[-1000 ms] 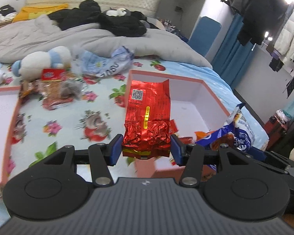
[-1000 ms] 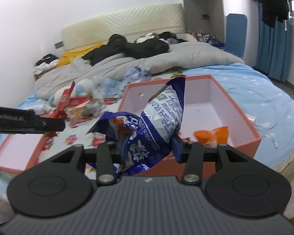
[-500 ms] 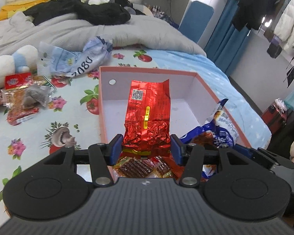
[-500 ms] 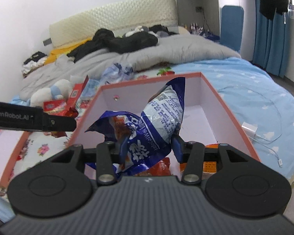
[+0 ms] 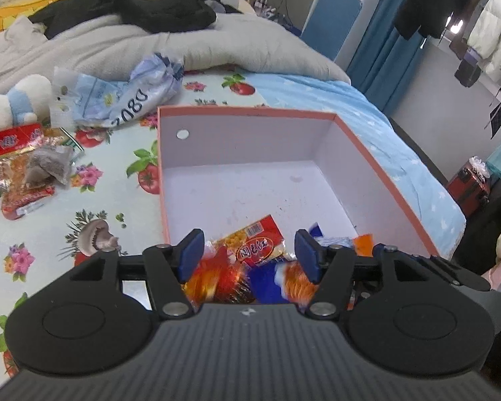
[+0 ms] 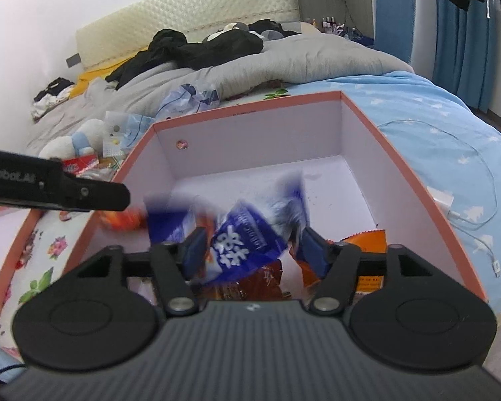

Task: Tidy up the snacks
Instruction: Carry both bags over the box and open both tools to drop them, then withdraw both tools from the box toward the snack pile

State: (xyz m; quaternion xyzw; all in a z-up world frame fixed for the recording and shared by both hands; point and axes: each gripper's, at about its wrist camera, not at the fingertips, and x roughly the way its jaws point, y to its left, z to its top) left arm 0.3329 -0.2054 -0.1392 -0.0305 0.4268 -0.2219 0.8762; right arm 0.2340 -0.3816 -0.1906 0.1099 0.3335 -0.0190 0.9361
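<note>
The salmon-rimmed white box (image 5: 250,112) lies on the bed below both grippers. My left gripper (image 5: 249,255) hangs over its near corner, jaws opening, with nothing pressed between the pads. The red foil pack (image 5: 213,279) is a blur below them, beside a red-and-yellow snack packet (image 5: 255,244). In the right wrist view my right gripper (image 6: 254,255) is also opening. The blue snack bag (image 6: 247,235) is motion-blurred and loose between its jaws, over the box (image 6: 250,110). The left gripper's finger (image 6: 83,195) reaches in from the left above the red pack (image 6: 123,219).
Several loose snack packets (image 5: 26,173) lie on the flowered sheet left of the box, by a plush toy (image 5: 13,107) and a crumpled plastic bag (image 5: 123,97). A second pink-rimmed tray (image 6: 3,234) sits far left. A white charger and cable (image 6: 451,207) lie right of the box.
Both grippers came down over the box, then their jaws widened. The red foil pack dropped out of the left jaws, and the blue bag is slipping down out of the right jaws.
</note>
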